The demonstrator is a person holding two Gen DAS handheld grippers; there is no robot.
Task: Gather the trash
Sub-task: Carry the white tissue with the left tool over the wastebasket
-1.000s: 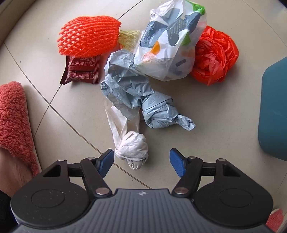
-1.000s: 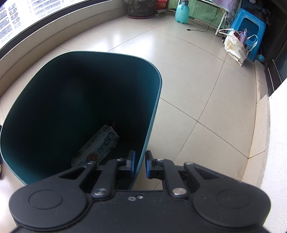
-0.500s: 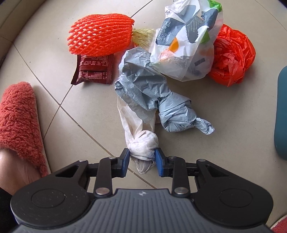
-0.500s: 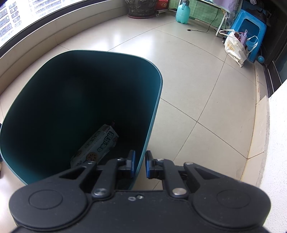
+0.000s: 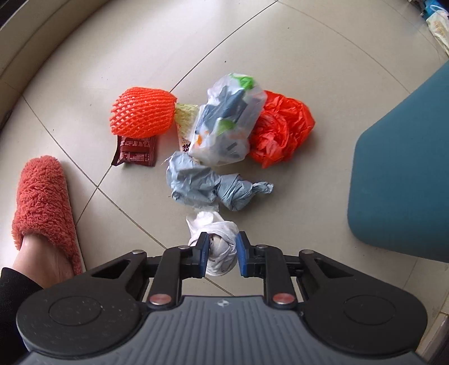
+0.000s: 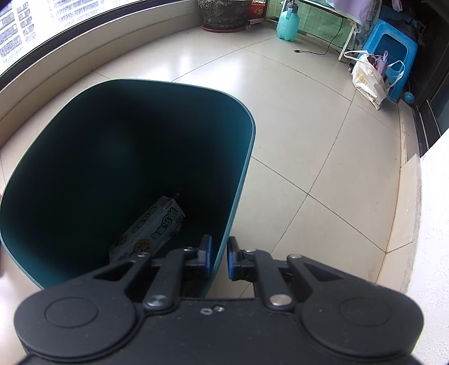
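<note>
My left gripper [image 5: 222, 257] is shut on a knotted white plastic bag [image 5: 216, 238] and holds it above the tiled floor. On the floor beyond it lie a crumpled grey-blue bag [image 5: 207, 186], a clear printed bag [image 5: 227, 123], a red-orange bag [image 5: 280, 129], an orange foam net [image 5: 143, 112] and a dark red sachet [image 5: 134, 151]. My right gripper [image 6: 219, 259] is shut on the rim of the teal bin [image 6: 241, 179], which holds a printed packet [image 6: 148, 230]. The bin's outer wall shows at the right of the left wrist view [image 5: 401, 182].
A foot in a fuzzy red slipper [image 5: 42, 202] stands at the left of the trash pile. A low wall ledge [image 5: 36, 36] runs at the far left. A blue stool [image 6: 390, 56], a white tote bag [image 6: 367, 78] and a plant pot [image 6: 224, 14] stand far across the floor.
My left gripper closed on the white bag's knot and lifted it up and away from the pile. The right gripper stayed on the bin rim.
</note>
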